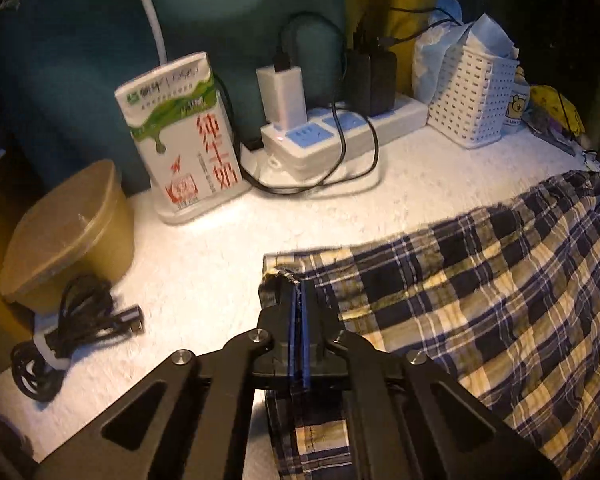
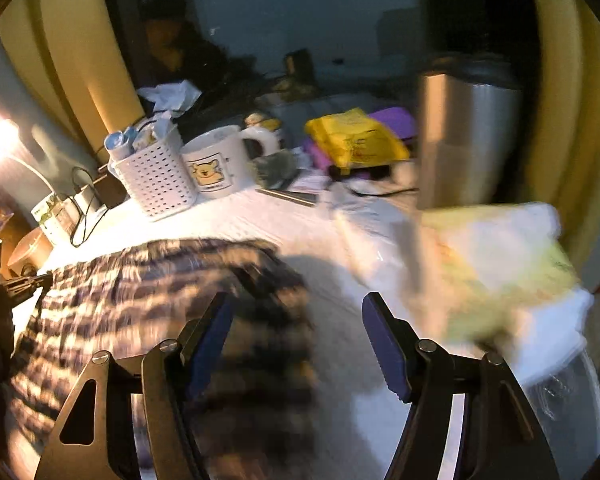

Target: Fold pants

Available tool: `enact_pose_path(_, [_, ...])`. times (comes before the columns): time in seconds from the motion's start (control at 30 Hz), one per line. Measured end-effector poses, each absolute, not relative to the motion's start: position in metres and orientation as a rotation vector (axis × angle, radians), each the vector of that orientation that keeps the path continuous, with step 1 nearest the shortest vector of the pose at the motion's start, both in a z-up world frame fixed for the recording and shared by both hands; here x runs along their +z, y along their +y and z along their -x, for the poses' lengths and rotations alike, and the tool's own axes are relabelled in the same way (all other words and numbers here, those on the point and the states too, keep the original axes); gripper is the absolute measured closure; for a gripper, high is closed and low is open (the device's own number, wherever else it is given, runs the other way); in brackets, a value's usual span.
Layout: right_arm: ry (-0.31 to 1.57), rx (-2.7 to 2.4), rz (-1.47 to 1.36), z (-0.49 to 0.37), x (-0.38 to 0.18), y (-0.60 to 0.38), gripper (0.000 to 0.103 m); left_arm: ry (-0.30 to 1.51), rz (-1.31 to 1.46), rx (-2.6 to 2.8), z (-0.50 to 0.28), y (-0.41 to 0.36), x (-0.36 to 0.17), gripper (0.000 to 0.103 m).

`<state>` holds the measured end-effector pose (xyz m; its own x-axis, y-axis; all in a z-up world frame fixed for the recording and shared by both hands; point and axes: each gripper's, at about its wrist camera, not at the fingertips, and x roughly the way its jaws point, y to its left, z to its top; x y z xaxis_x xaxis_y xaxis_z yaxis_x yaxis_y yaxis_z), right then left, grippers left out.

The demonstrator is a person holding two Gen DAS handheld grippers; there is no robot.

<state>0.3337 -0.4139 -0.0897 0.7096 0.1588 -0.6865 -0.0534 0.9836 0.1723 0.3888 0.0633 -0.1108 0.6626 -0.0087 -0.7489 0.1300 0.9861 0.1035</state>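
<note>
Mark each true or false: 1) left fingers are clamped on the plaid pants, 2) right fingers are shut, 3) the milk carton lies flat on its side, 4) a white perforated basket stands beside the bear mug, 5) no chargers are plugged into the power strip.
1) True: the left gripper pinches a corner of the plaid pants.
2) False: the right gripper is open, nothing between its fingers.
3) False: the milk carton stands upright.
4) True: the basket is next to the bear mug.
5) False: the power strip holds a white charger and black ones.
</note>
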Motion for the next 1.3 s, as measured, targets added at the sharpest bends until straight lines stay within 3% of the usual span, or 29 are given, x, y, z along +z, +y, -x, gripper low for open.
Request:
enact_pose_path(0.03, [0.787,0.123,-0.145,-0.344,-0.093,-0.408,0.05,0.837,-0.155,-0.077,-0.389,0.063,-0.109,0.102])
enact_pose_path(0.07, [0.803,0.128,-0.147,-0.354,-0.097,-0.404,0.051,0.827,-0.159,-0.074,-0.391,0.063,-0.106,0.102])
enact_pose_path(0.3, [0.906,0.096,-0.088,-0.391,-0.128,-0.383,0.051,0.824,-0.189,-0.057,-0.414,0.063,-0.105,0.102])
enact_pose_path(0.47, [0.887,0.055,-0.071,-0.392,-0.13,-0.384,0.051,0.866,-0.199,-0.037,-0.423,0.065,-0.117,0.101])
enact_pose_path(0.67, [0.843,-0.02,-0.035,-0.385,-0.123,-0.384,0.05,0.816,-0.191,-0.008,-0.398,0.065,-0.087,0.1])
enact_pose_path(0.7, [0.83,-0.03,-0.034,-0.382,-0.12,-0.384,0.048,0.799,-0.197,-0.004,-0.392,0.063,-0.082,0.095])
enact_pose_path(0.77, [0.813,-0.048,-0.037,-0.375,-0.113,-0.386,0.047,0.754,-0.196,0.007,-0.377,0.062,-0.067,0.068])
enact_pose_path(0.8, [0.803,-0.054,-0.04,-0.37,-0.109,-0.388,0.047,0.718,-0.184,0.013,-0.368,0.063,-0.058,0.044])
enact_pose_path(0.83, [0.797,-0.059,-0.042,-0.366,-0.106,-0.39,0.045,0.692,-0.176,0.02,-0.361,0.065,-0.052,0.028])
enact_pose_path(0.97, [0.771,-0.08,-0.048,-0.345,-0.093,-0.397,0.034,0.651,-0.145,0.05,-0.346,0.073,-0.038,0.026])
enact_pose_path(1.3, [0.752,-0.083,-0.091,-0.288,-0.078,-0.407,0.033,0.688,-0.094,-0.093,-0.268,0.03,-0.059,0.026])
